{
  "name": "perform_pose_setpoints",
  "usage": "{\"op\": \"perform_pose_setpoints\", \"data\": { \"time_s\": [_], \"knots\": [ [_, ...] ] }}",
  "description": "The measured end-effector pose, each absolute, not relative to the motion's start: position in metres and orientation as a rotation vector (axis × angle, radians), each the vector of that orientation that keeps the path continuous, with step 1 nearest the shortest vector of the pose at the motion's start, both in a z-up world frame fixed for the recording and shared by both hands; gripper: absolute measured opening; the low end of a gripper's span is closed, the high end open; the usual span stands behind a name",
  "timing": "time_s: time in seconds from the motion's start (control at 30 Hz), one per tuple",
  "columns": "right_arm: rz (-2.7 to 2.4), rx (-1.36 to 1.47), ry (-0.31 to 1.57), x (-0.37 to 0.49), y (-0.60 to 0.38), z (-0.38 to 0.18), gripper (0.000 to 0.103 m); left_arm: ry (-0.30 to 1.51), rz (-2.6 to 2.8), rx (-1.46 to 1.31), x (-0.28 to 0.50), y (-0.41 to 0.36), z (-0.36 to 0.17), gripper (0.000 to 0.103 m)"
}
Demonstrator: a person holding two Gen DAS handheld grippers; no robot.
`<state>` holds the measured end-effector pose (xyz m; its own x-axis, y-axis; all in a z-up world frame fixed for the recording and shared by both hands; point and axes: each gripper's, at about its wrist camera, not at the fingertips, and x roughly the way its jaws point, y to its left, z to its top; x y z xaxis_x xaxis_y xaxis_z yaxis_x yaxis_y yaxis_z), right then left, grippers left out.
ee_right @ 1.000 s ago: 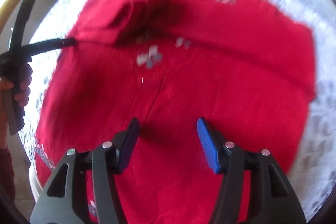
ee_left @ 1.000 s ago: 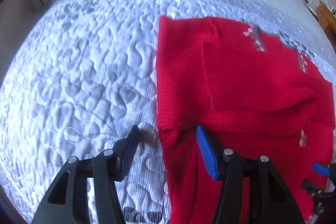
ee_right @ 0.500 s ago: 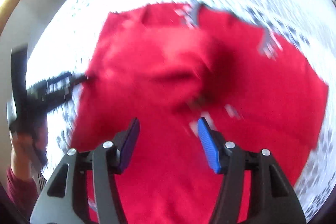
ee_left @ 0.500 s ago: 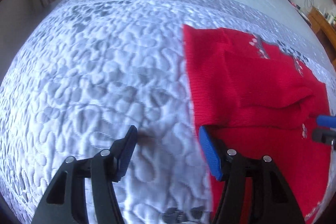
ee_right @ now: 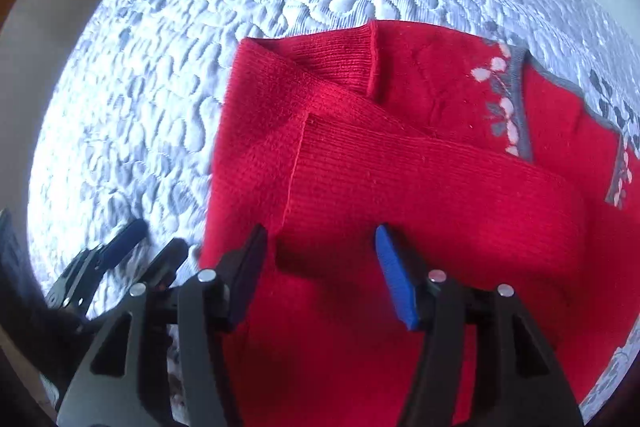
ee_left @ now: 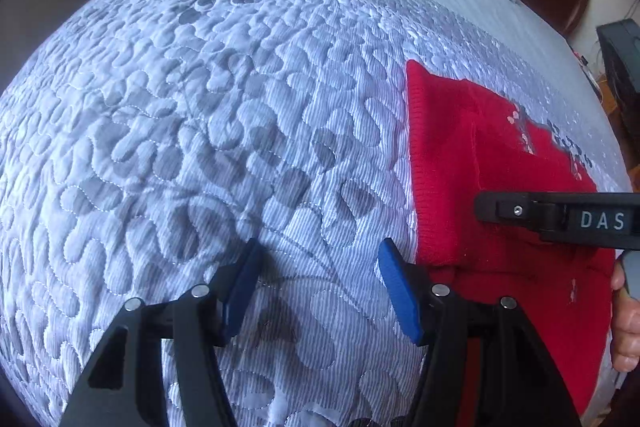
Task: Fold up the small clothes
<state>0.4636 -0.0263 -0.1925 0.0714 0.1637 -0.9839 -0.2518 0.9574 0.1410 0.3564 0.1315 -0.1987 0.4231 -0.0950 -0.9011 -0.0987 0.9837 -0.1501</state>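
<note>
Red sweater [ee_right: 400, 187] on quilted bedspread [ee_left: 200, 127], sleeve folded across. Left gripper [ee_left: 316, 287] has slid left off it onto bare quilt, jaws apart, empty. Right gripper [ee_right: 320, 267] (opening) now above sweater's left edge, empty.

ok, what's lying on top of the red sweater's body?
One sleeve is folded across the red sweater, covering its middle. The grey floral neckline trim shows above it. Whatever lies beneath the fold is hidden.

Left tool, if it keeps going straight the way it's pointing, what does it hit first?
Probably the bare quilted bedspread: the left tool stands open over it, with the red sweater just off to its right side.
</note>
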Motion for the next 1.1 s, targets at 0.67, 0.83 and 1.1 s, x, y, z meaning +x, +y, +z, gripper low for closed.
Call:
{"op": "perform_pose_setpoints", "data": {
  "time_s": [0.67,0.83,1.1],
  "knots": [
    [0.263,0.227,1.242,0.422,-0.266,-0.109,0.009,1.123,0.045,-0.087,0.359,0.112,-0.205,0.076],
    [0.133,0.239,1.249,0.397,-0.334,-0.129,0.009,1.119,0.06,-0.073,0.359,0.109,-0.205,0.076],
    [0.071,0.336,1.329,0.37,-0.409,-0.182,0.034,1.093,0.065,-0.073,0.353,0.096,-0.179,0.074]
  ]
}}
